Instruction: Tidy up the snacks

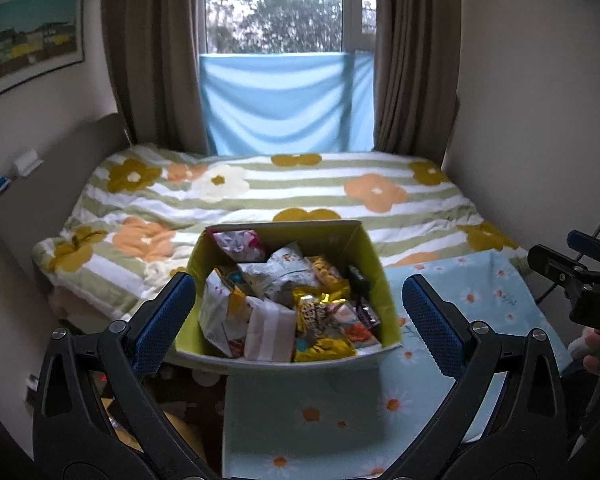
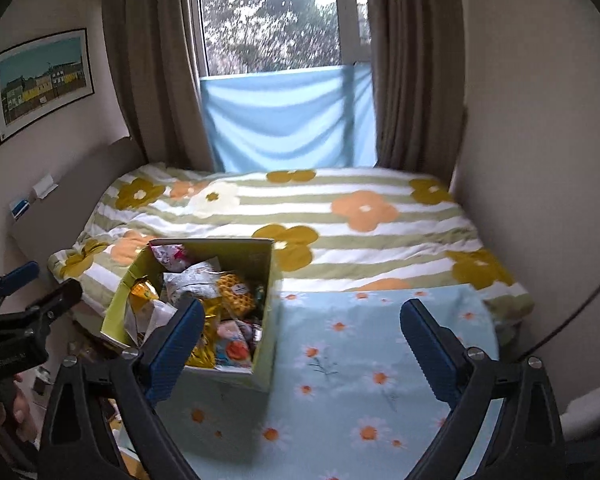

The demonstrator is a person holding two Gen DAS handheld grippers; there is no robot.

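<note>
An open yellow-green cardboard box (image 1: 364, 252) full of mixed snack packets (image 1: 284, 304) stands on a light blue daisy-print cloth (image 1: 480, 292) at the bed's near edge. My left gripper (image 1: 298, 320) is open and empty, its blue pads either side of the box, held above it. The box also shows in the right wrist view (image 2: 266, 276), left of centre. My right gripper (image 2: 300, 344) is open and empty above the daisy cloth (image 2: 360, 344), just right of the box. Each gripper shows at the edge of the other's view.
A bed with a striped flower-print quilt (image 1: 260, 196) fills the room between the walls. A window with brown curtains (image 1: 412, 60) and a blue cloth (image 1: 284, 104) is behind it. A headboard shelf (image 1: 20, 176) with small items runs along the left.
</note>
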